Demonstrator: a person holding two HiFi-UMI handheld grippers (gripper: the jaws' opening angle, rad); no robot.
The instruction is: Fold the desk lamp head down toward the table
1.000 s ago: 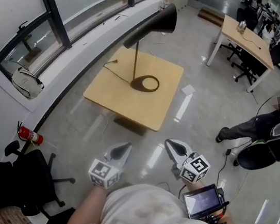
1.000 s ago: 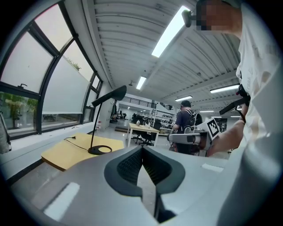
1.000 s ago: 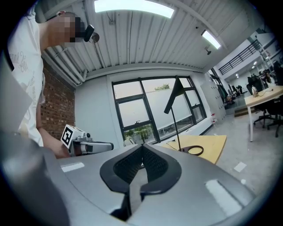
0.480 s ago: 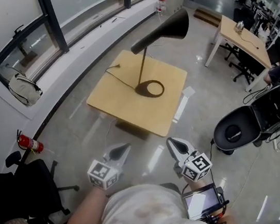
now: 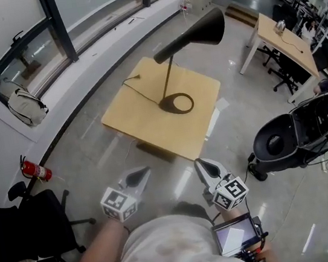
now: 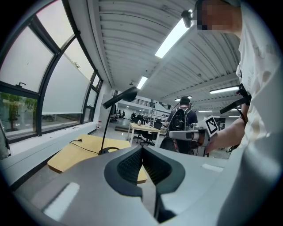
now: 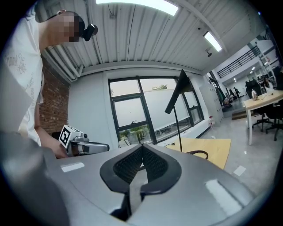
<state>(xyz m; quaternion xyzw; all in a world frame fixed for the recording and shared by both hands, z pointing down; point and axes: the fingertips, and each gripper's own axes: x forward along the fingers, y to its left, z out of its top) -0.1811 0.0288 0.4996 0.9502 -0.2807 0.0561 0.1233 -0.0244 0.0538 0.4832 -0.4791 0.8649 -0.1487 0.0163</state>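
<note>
Your left gripper (image 6: 142, 149) has its jaws pressed together, ribbed pads meeting with nothing between them. Your right gripper (image 7: 142, 146) is closed and empty in the same way. In the head view both point toward the table (image 5: 141, 112) from its near side. They sit side by side over the grey floor (image 5: 93, 150), well short of the table's near edge, and touch nothing. Each one's marker cube (image 5: 118, 202) faces up toward you.

The desk lamp (image 5: 169, 76) stands on the table. Its ring base (image 5: 179, 103) lies flat on the half of the tabletop to your right. A thin stem (image 5: 167, 81) rises from the ring's rim, leaning slightly. The lamp head (image 5: 198, 30) is a dark cone held high above the table's far side. Its long arm slopes down to your left and its wide mouth is turned to your right (raised, not folded down). In the left gripper view the head shows well above the tabletop.

A dark cable (image 5: 136, 87) runs from the base toward the table's far left corner. Left of the table, by the wall, stands a red fire extinguisher (image 5: 36, 171). A second desk (image 5: 288, 41) stands well off the table's right side.
</note>
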